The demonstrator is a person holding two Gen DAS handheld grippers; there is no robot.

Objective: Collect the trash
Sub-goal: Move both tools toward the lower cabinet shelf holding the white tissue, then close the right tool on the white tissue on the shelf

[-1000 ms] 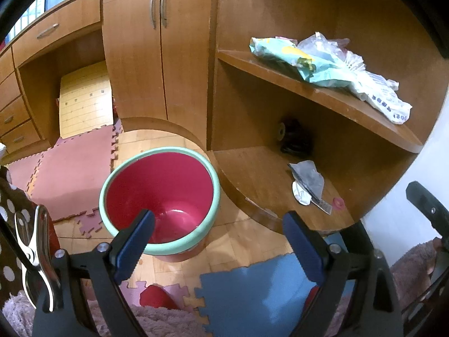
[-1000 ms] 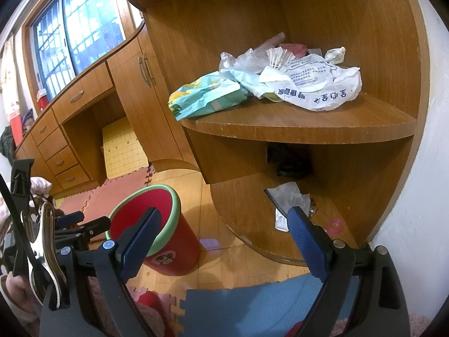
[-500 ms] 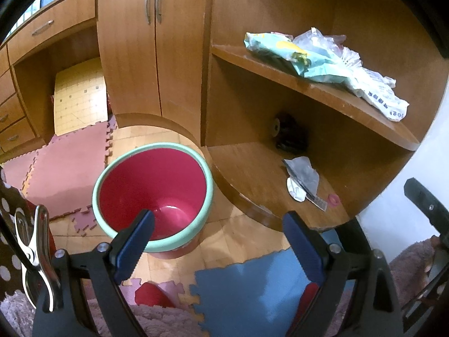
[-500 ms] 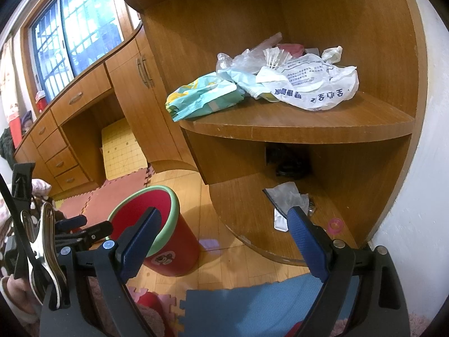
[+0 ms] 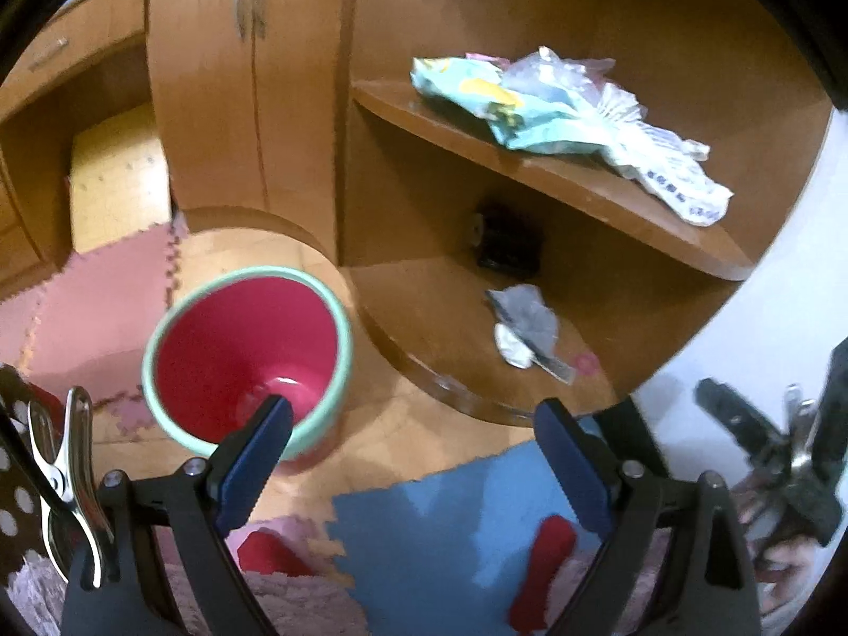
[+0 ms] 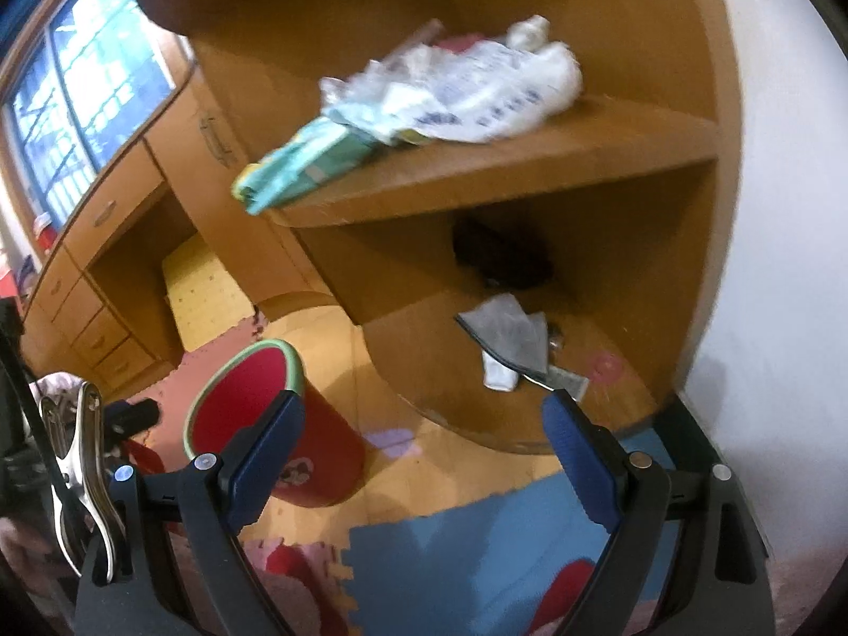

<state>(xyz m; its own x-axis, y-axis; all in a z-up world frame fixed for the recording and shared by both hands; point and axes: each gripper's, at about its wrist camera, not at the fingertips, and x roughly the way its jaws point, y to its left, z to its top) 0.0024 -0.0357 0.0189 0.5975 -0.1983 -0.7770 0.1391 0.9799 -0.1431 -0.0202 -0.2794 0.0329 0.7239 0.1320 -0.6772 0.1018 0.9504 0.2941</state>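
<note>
- Left wrist view: the left gripper (image 5: 413, 450) had its fingers spread wide with nothing between them. The bin (image 5: 246, 360) stood on the floor just past the left finger, mouth up. The trash lay ahead and to the right: grey scraps (image 5: 524, 326) on the lower shelf (image 5: 424, 318), their long axis running away towards the right; wrappers (image 5: 562, 116) piled on the upper shelf (image 5: 556, 180), higher and farther off. The right gripper (image 5: 784, 456) showed blurred at the right edge; I could not tell its state from here.
- Right wrist view: the right gripper (image 6: 424, 456) was also spread wide and empty. The scraps (image 6: 511, 344) sat almost straight ahead, just above the gap between the fingers and a little towards the right one. The wrappers (image 6: 440, 100) lay well above; the bin (image 6: 254, 403) was low on the left.
- Judgement: the right gripper looked nearer and better lined up for the scraps; the left was better placed for the bin.
</note>
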